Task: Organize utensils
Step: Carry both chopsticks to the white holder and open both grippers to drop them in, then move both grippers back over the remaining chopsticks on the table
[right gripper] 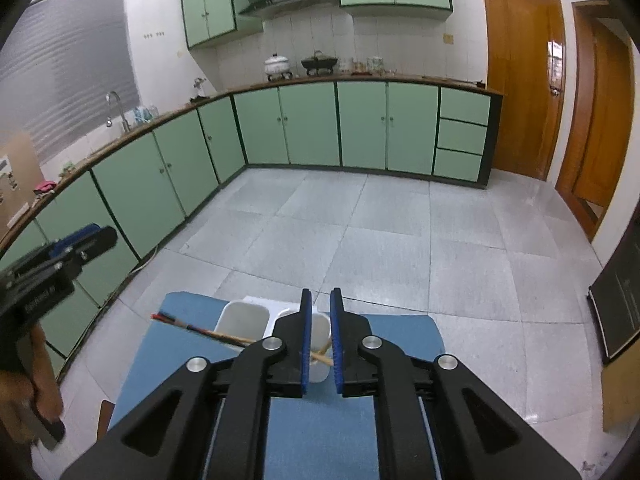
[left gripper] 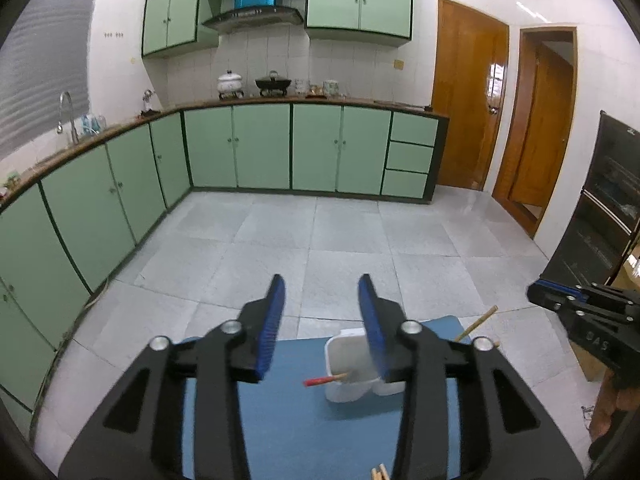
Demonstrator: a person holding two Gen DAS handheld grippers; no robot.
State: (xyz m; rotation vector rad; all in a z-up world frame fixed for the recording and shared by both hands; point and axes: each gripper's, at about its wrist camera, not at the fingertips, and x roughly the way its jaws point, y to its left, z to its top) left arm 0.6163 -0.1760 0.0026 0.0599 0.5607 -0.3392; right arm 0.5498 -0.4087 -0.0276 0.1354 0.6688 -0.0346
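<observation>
Standing on a blue-topped desk is a white utensil holder with at least two compartments side by side, and everything else sits around it. From the right wrist view, a red-tipped chopstick leans out of the holder toward the left, its red end hanging over the desk top beyond the holder's left wall. The right gripper hovers just behind the holder's right compartment, its blue-padded fingers nearly together with a thin wooden chopstick crossing the narrow gap between them; the pads look closed on it, though the contact itself is hard to make out. In the left wrist view the left gripper hangs over the near side of the holder with its fingers clearly apart and nothing between them; the same red-tipped chopstick shows below, poking out of the holder toward the left. More wooden chopstick ends peek in at the bottom edge, nearer than the holder. Beyond the holder lie a grey tiled floor and green kitchen cabinets.
</observation>
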